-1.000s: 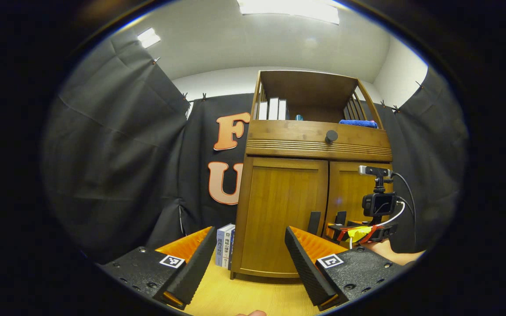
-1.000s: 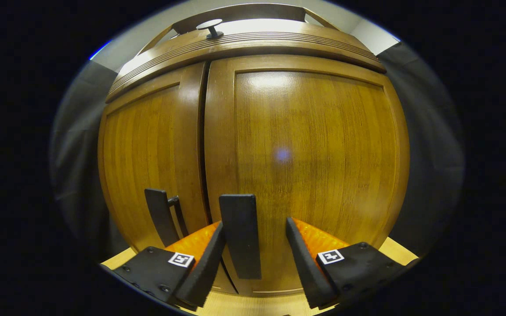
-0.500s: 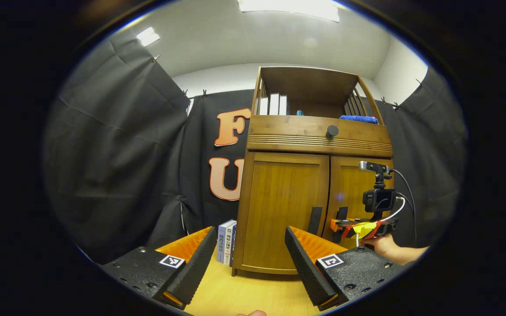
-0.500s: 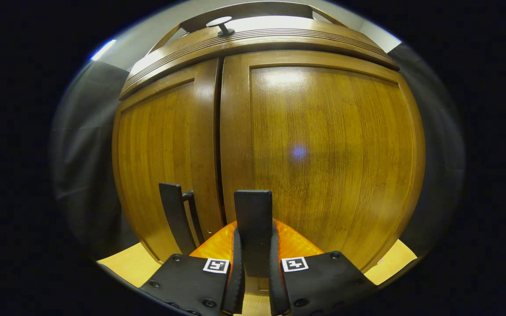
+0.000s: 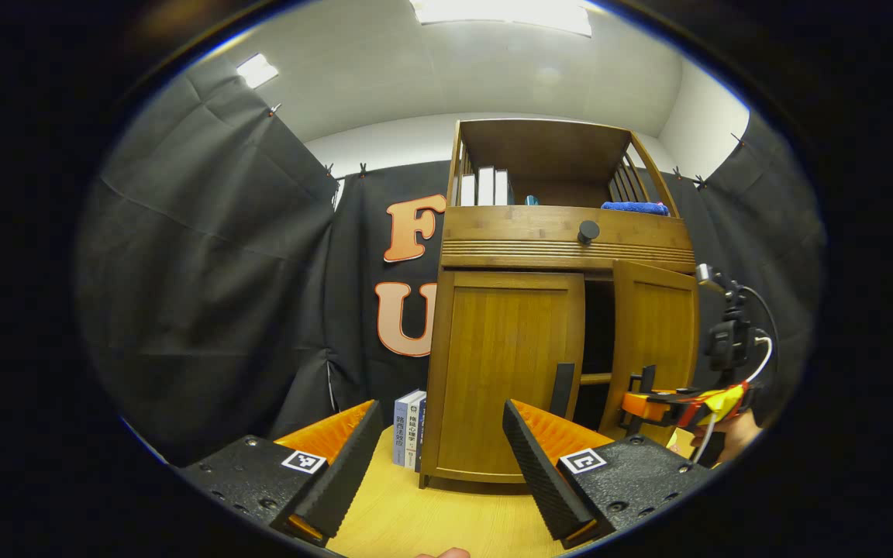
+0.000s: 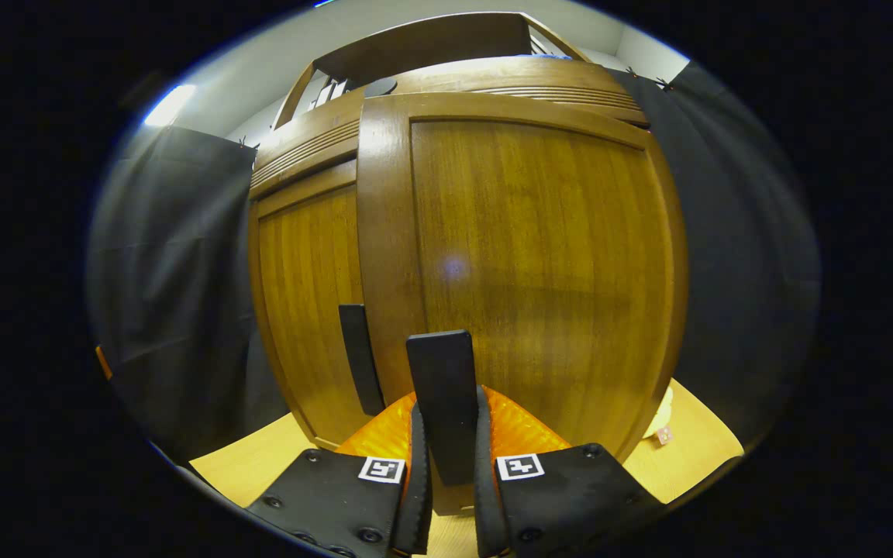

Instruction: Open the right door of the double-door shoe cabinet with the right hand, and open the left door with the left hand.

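Right gripper (image 6: 446,484): clamped on the right door handle (image 6: 442,399), 1 finger pressing each side of the upright dark bar.
Right door (image 6: 524,263): swung partly out from the shoe cabinet (image 5: 563,310); in the left gripper view its panel (image 5: 657,349) stands angled, with a dark gap between it and the left door (image 5: 507,364).
Right gripper from afar: in the left gripper view it (image 5: 643,404) sits at the right door's handle, held by a hand (image 5: 729,438) at the edge.
Left gripper (image 5: 439,473): fingers spread wide, gripping nothing, held in the air well short of the cabinet.
Left door: flush with the cabinet front, its handle (image 5: 562,390) an upright dark bar near the inner edge.
Drawer knob (image 5: 587,230): on the band above the 2 doors.
Top shelf: upright books (image 5: 484,187) and a blue cloth (image 5: 634,207).
Beside the cabinet: more books (image 5: 409,427) standing on the wooden floor (image 5: 431,523), just left of it.
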Available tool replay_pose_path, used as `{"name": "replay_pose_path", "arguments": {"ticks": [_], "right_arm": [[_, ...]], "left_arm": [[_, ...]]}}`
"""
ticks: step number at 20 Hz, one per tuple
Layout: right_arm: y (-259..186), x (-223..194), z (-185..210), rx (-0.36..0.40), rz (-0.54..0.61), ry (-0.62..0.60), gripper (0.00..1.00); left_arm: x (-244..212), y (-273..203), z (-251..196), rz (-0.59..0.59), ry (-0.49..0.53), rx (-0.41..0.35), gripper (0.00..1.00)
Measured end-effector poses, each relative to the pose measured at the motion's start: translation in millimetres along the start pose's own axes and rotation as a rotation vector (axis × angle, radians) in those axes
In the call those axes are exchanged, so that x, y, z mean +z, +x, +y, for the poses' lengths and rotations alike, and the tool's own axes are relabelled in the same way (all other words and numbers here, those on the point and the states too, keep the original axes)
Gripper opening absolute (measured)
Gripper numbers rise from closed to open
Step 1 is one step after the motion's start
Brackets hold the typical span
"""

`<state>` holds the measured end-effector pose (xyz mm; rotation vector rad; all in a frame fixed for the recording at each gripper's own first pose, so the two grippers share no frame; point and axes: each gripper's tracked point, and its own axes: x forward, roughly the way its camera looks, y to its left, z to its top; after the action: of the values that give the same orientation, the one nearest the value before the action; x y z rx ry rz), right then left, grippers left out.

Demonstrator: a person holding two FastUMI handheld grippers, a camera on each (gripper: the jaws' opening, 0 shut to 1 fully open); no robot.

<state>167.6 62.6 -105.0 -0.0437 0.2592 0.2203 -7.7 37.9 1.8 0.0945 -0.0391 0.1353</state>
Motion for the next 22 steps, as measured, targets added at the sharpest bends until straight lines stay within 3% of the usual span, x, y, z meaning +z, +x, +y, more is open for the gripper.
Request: {"name": "replay_pose_path", "arguments": {"ticks": [3, 4, 7, 11, 13, 14, 15, 17, 20, 22], "right_arm": [[-34.4, 0.3, -13.6, -0.020, -0.006, -0.009, 0.30], [-44.4, -0.3, -18.3, -0.025, -0.010, -0.006, 0.34], [-72.3, -1.0, -36.4, -0.031, -0.011, 0.011, 0.25], [-96.3, 0.2, -59.5, -0.083, -0.017, -0.009, 0.27], [-105.6, -0.9, -70.1, -0.111, -0.012, -0.037, 0.29], [-109.1, -0.3, -74.0, -0.121, -0.007, -0.054, 0.28], [-113.5, 0.5, -78.4, -0.132, -0.006, -0.070, 0.28], [-117.8, 2.8, -84.7, -0.151, 0.004, -0.086, 0.24], [-132.3, 0.5, -99.1, -0.178, 0.004, -0.105, 0.33], [-136.5, 0.8, -109.1, -0.205, 0.002, -0.103, 0.28]], "left_arm": [[-2.6, 6.2, -10.6, 0.005, -0.009, -0.027, 0.92], [-3.9, 8.7, -14.1, 0.007, -0.012, -0.036, 0.94], [-9.0, 15.6, -31.3, 0.017, -0.022, -0.082, 0.94], [-11.1, 20.5, -56.7, 0.017, -0.016, -0.146, 0.92], [-16.3, 21.9, -69.4, 0.028, -0.016, -0.178, 0.97], [-19.6, 21.4, -73.5, 0.036, -0.014, -0.190, 0.92], [-22.3, 19.4, -76.9, 0.042, -0.013, -0.200, 0.95], [-25.9, 18.2, -81.5, 0.052, -0.012, -0.214, 0.92], [-24.5, 20.0, -81.8, 0.047, -0.008, -0.212, 0.92], [-25.1, 20.4, -80.5, 0.044, -0.011, -0.206, 0.95]]}}
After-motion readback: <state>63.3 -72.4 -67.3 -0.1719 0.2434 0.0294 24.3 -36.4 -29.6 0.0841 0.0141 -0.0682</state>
